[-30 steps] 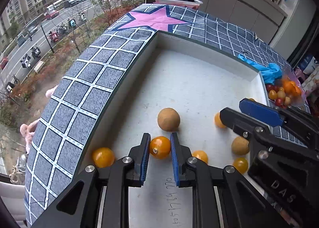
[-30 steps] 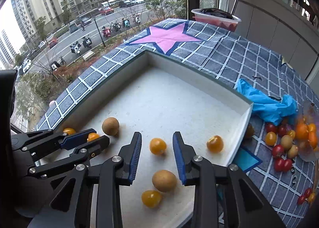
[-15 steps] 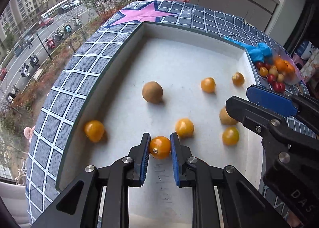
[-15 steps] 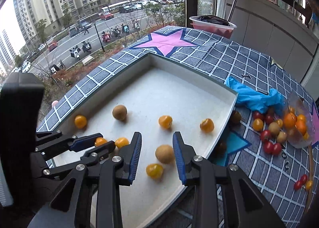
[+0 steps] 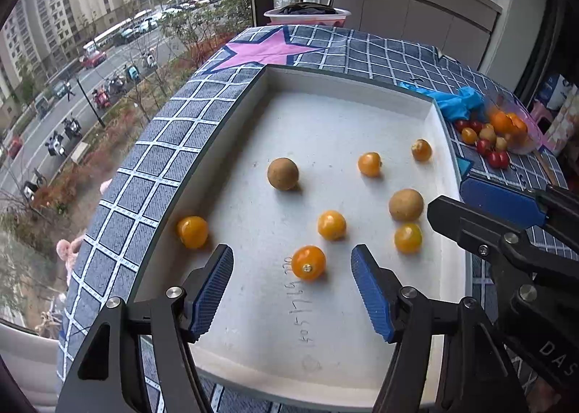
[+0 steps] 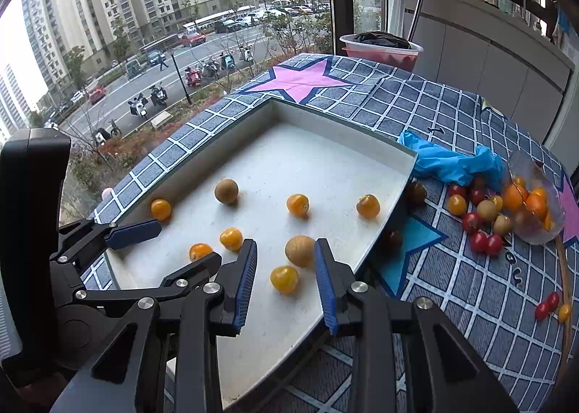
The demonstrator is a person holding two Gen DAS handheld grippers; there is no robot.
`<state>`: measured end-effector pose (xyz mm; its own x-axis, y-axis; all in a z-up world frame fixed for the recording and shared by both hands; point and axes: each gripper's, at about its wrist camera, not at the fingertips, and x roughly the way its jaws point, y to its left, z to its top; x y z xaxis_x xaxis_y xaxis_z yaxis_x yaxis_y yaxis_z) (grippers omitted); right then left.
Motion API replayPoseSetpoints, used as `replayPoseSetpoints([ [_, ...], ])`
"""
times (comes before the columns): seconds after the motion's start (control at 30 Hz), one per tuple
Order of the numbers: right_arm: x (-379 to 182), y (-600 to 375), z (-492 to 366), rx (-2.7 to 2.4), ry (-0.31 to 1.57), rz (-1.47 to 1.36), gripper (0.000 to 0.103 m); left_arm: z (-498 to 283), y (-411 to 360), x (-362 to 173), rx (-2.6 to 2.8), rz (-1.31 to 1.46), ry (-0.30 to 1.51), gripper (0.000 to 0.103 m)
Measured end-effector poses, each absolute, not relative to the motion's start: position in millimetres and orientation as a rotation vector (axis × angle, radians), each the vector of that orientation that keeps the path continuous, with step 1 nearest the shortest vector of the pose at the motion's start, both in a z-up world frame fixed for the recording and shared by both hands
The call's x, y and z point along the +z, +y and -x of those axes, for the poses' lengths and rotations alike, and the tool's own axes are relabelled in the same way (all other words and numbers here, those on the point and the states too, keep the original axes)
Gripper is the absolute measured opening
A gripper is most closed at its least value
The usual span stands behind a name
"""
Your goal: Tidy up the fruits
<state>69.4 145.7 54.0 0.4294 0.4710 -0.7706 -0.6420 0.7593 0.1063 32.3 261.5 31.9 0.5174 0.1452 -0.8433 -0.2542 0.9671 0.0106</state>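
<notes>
the left gripper (image 5: 292, 264) hangs over the near end of the white tray (image 5: 347, 82), its jaws opening, blue pads clear on both sides of an orange tomato (image 5: 308, 263) that sits on the tray floor between them, touching neither. just beside it the right gripper (image 6: 286, 264) hovers with its jaws a little apart and nothing clamped — a yellow tomato (image 6: 284, 279) and a brown round fruit (image 6: 300, 251) lie on the tray beneath the gap. farther in, more orange fruits and a second brown fruit (image 6: 226, 191) are scattered across the tray. beyond the tray's right wall, on the checked blue cloth (image 6: 452, 261), lies a crumpled blue glove (image 6: 452, 163), and past it a tipped clear container (image 6: 535, 203) spills red, orange and tan fruits.
</notes>
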Motion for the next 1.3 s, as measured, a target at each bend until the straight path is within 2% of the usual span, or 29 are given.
replayPoseSetpoints([
  [0.13,54,142,-65,0.703,0.882,0.214,0.035,-30,256,33,0.224,0.115,1.000,0.072],
  [0.17,55,141,-63,0.703,0.881,0.213,0.035,-30,255,34,0.231,0.113,0.996,0.089],
  [0.2,55,140,-63,0.704,0.880,0.210,0.036,-29,254,35,0.241,0.108,0.984,0.101],
  [0.33,59,136,-61,0.701,0.871,0.206,0.039,-25,251,43,0.249,0.082,0.946,0.101],
  [0.57,63,132,-57,0.701,0.863,0.203,0.039,-21,253,45,0.232,0.112,0.946,0.101],
  [0.83,66,133,-54,0.710,0.866,0.209,0.044,-18,251,40,0.278,0.096,1.003,0.101],
  [1.3,68,135,-52,0.704,0.865,0.217,0.044,-15,246,40,0.268,0.093,1.001,0.101],
])
